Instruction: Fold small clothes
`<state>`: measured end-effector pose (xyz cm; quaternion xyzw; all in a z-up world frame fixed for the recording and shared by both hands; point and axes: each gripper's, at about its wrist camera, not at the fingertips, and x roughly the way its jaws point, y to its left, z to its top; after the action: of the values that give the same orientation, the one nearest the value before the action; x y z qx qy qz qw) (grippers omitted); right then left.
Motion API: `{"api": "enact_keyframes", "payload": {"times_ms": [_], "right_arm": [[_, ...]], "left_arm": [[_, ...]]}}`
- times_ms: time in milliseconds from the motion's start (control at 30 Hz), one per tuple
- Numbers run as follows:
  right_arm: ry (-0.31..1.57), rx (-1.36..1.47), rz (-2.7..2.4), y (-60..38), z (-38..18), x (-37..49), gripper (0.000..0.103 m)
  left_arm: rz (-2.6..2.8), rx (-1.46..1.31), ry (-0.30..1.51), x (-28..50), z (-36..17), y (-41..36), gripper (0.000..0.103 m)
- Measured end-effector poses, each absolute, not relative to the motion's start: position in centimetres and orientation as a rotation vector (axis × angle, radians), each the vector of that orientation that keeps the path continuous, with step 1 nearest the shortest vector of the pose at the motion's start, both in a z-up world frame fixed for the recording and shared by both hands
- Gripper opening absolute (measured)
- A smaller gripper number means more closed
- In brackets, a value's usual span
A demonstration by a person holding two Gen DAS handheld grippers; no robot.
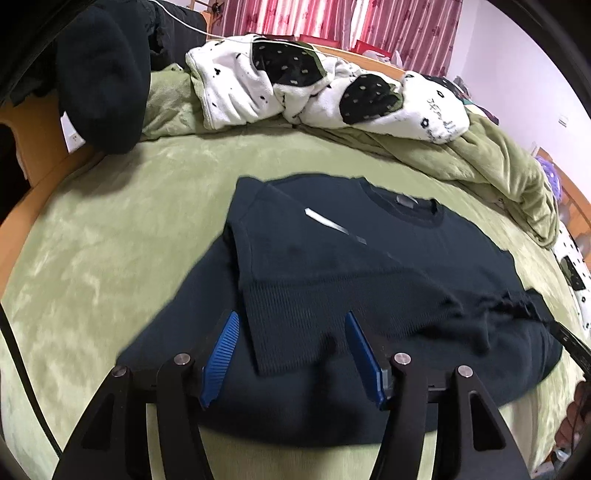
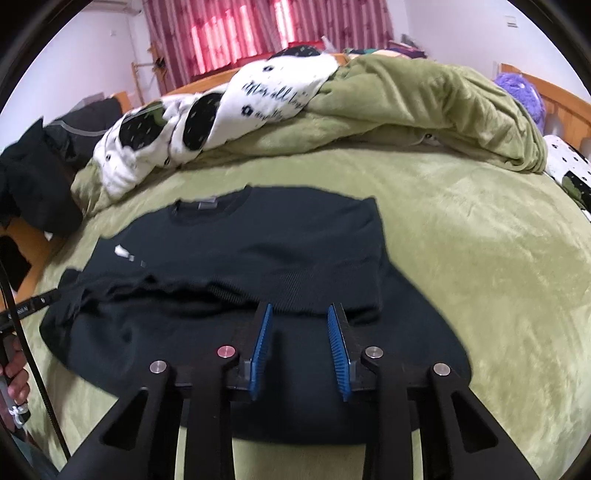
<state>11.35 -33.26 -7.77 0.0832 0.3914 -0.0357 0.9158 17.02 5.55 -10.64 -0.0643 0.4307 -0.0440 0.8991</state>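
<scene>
**Dark sweater lies part-folded on the bed, both claws empty above it**

You are working over a bed (image 1: 110, 236) covered in a green plush blanket that fills most of both views. At its far side you have a rumpled green duvet (image 2: 424, 107) heaped together with a white fleece cover (image 1: 332, 92) patterned in black patches and small flowers. Beyond that, red curtains (image 2: 258, 33) hang across the far wall. On the far left a pile of black clothing (image 1: 99, 81) rests at the bed's wooden edge.

The dark sweater (image 1: 369, 266) lies flat in the middle of the bed, neckline far from you and hem near. Its sleeves are folded across the body, ribbed cuffs lying over the lower front, and a small white mark sits on the left sleeve near the shoulder.

Your left claw (image 1: 291, 321) hangs over the near left part of the sweater with its blue pads standing well apart; a ribbed cuff lies below the gap, but the pads do not press on it. Your right claw (image 2: 301, 312) sits over the near right part, its pads narrower yet parted, with nothing gripped between them. At the left edge of the right wrist view, your hand (image 2: 16, 373) holds the other tool's handle.
</scene>
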Motion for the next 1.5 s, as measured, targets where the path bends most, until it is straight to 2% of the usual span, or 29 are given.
{"api": "enact_keyframes", "payload": {"times_ms": [300,500,933,1167,1233,1300,1367,1500], "right_arm": [[0.864,0.139,-0.071,-32.1,-10.3,11.8,0.03],[0.894,0.118,-0.089,-31.8,-11.5,13.4,0.03],[0.897,0.167,-0.113,-33.6,-10.7,21.7,0.026],[0.867,0.138,-0.152,-35.3,-10.0,25.4,0.026],[0.857,0.126,-0.159,-35.9,-10.0,25.5,0.028],[0.862,0.129,-0.161,-36.5,-10.2,25.5,0.039],[0.868,0.135,-0.171,-37.3,-10.4,25.5,0.044],[0.898,0.159,-0.163,-38.4,-11.5,25.9,0.047]], "left_arm": [[-0.121,-0.077,0.955,16.0,-13.8,3.8,0.058],[-0.092,-0.091,0.928,17.6,-14.5,3.5,0.064],[-0.057,-0.129,0.861,25.8,-11.8,4.6,0.063],[-0.04,-0.099,0.866,29.5,-12.5,5.1,0.063],[-0.042,-0.103,0.876,30.0,-13.0,5.3,0.063],[-0.044,-0.105,0.883,30.3,-13.4,5.5,0.063],[-0.04,-0.092,0.89,30.8,-13.8,5.4,0.063],[-0.026,-0.051,0.893,31.7,-14.2,5.2,0.063]]}}
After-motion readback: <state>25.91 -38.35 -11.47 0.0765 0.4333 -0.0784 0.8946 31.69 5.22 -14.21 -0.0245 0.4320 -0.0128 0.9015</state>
